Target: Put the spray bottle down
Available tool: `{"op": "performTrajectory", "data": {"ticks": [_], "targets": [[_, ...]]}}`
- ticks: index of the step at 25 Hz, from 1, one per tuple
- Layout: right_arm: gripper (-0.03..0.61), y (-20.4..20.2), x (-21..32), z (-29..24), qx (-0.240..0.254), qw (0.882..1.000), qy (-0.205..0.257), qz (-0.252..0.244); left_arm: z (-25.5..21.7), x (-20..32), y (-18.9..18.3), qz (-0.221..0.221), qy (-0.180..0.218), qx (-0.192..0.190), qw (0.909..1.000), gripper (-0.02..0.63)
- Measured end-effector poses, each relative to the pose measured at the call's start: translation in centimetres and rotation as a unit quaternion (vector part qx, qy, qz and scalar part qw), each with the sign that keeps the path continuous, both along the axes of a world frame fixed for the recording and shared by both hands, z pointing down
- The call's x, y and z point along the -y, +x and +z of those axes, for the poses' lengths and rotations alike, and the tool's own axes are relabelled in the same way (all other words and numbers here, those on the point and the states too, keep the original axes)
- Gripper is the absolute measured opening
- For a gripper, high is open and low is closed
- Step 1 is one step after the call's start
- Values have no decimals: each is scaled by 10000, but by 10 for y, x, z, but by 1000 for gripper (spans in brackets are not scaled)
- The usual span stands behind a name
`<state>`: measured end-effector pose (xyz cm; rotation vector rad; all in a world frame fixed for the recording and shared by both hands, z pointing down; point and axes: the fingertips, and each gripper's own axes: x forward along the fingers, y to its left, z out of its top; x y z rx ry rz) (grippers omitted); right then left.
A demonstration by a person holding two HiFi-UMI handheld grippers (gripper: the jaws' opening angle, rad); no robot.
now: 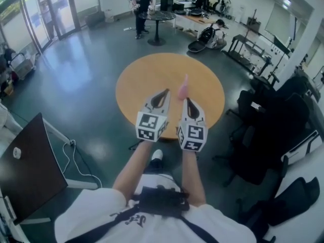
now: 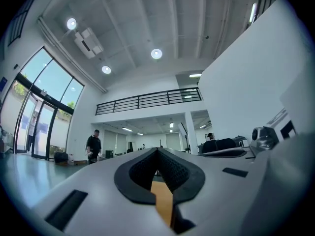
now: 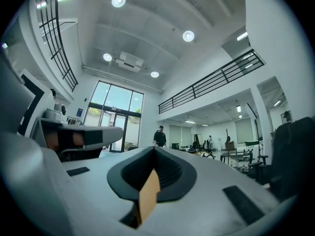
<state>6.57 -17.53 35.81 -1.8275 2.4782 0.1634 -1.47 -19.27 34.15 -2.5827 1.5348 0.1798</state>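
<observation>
A pink spray bottle (image 1: 183,86) stands upright on the round wooden table (image 1: 147,85), free of both grippers. My left gripper (image 1: 165,92) and right gripper (image 1: 188,101) are held side by side above the table's near edge, just short of the bottle and pointing roughly level. Both are shut with nothing between the jaws. In the left gripper view the left gripper (image 2: 157,154) has its black pads meeting at the tips, with only a strip of table showing below. The right gripper (image 3: 154,152) looks the same in its own view. Neither gripper view shows the bottle.
Dark office chairs (image 1: 263,115) crowd the right of the table. A dark board (image 1: 30,166) on a white stand is at the lower left, with cables (image 1: 76,161) on the floor. A person (image 1: 140,6) stands by a small dark round table (image 1: 157,16) at the back.
</observation>
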Motion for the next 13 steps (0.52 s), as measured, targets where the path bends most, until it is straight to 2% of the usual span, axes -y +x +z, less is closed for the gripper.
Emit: {"op": "performTrajectory", "data": {"ticks": [8,13], "targets": [[23,-7,-14,-11,326,9994,71,-50,-7,-19,-3,83,14,103,9999,5],[23,-12,-30,-14,436,9989,130,-77,3,-32,-9,74,-72,398,9992,5]]}}
